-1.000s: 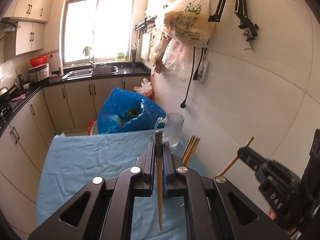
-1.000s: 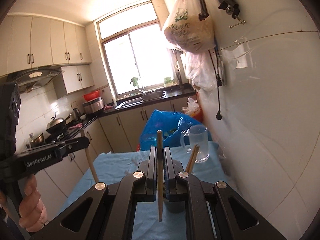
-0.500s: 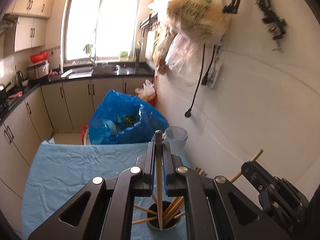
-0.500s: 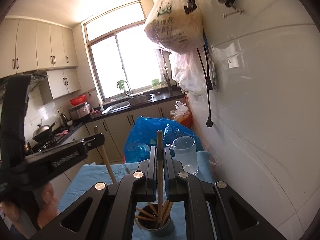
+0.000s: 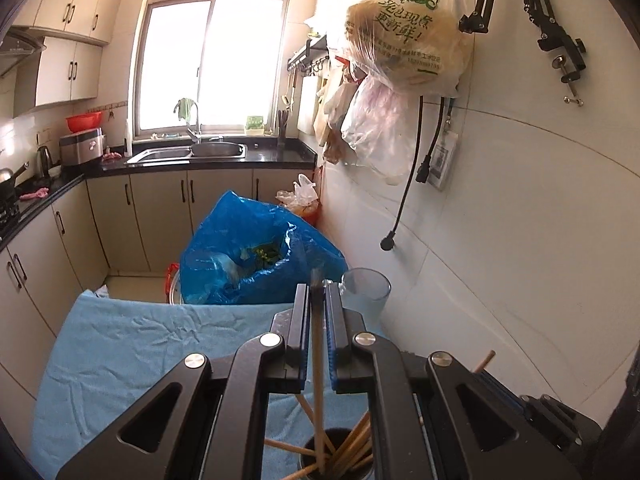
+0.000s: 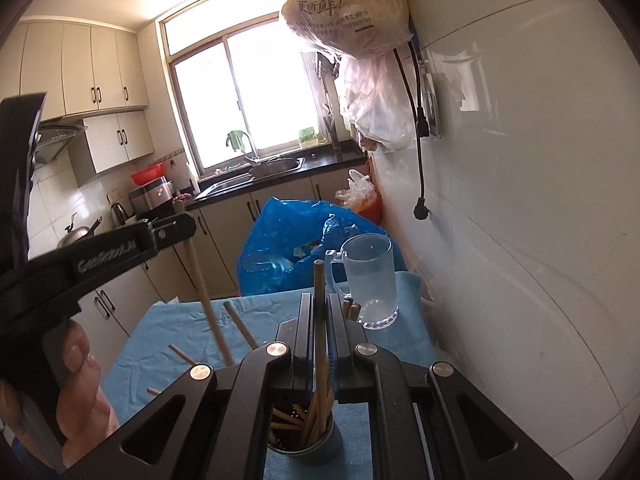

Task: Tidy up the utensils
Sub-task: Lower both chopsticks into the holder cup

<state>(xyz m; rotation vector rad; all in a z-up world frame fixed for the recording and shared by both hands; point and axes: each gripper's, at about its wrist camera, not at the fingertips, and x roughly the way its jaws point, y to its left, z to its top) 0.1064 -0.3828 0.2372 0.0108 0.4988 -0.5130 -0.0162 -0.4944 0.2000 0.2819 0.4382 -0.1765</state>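
A dark round holder (image 5: 340, 458) (image 6: 308, 438) with several wooden chopsticks stands on the blue cloth (image 5: 132, 356), just below both grippers. My left gripper (image 5: 317, 292) is shut on one upright chopstick (image 5: 317, 380), whose lower end reaches into the holder's mouth. My right gripper (image 6: 318, 300) is shut on another chopstick (image 6: 319, 280) that points down into the holder. In the right wrist view the left gripper (image 6: 180, 224) comes in from the left, its chopstick (image 6: 204, 292) slanting down toward the holder. The right gripper's body (image 5: 560, 416) shows at the lower right of the left wrist view.
A clear glass mug (image 6: 370, 280) (image 5: 366, 290) stands on the cloth at the far right, by the tiled wall. A blue plastic bag (image 5: 248, 256) lies beyond the table's far edge. Plastic bags (image 5: 404, 40) and a cable hang on the wall above. A hand (image 6: 76, 392) holds the left gripper.
Both grippers have moved forward and down with their chopsticks. The holder has come into view under them, and both chopsticks' lower ends now stand at its mouth.
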